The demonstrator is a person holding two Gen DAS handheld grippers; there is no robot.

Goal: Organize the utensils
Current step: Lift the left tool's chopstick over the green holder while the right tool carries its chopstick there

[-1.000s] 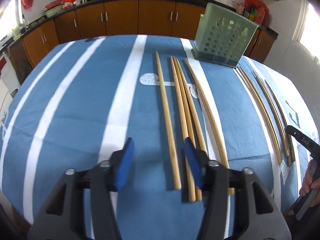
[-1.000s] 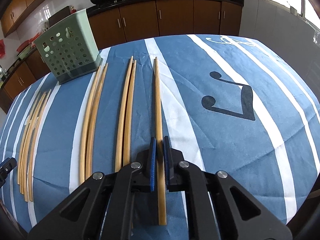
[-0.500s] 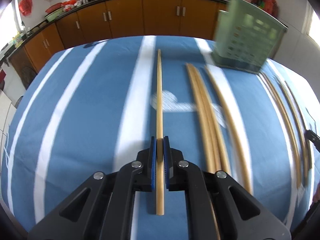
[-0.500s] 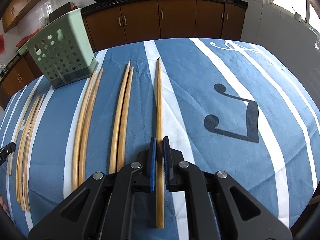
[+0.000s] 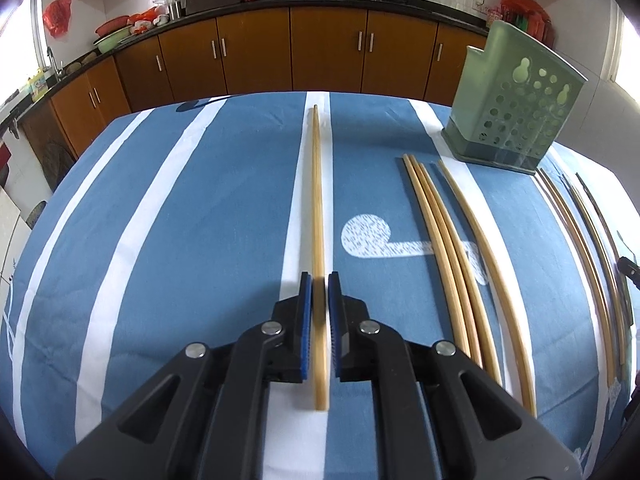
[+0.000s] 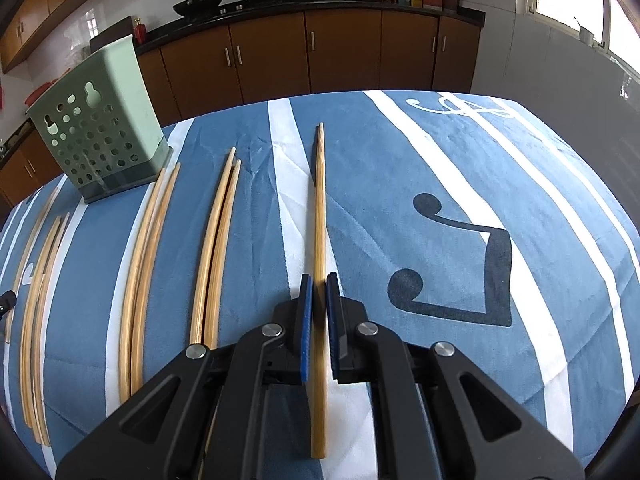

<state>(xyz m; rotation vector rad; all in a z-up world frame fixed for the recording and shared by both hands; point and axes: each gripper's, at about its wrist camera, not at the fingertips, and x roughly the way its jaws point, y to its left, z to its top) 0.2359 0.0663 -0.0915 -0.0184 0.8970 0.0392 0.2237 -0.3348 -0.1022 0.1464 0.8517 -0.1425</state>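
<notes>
Left gripper (image 5: 319, 292) clamped on one chopstick (image 5: 318, 216), jaws have just closed on it. Right gripper (image 6: 318, 294) likewise pinched tight on its own chopstick (image 6: 319, 208). Green holder (image 5: 516, 100) stands at the far end of the table (image 5: 180, 240), looks empty so far. Remaining chopsticks (image 6: 216, 248) lie loose on the cloth between the grippers. Early stage. No readable labels or writing.
</notes>
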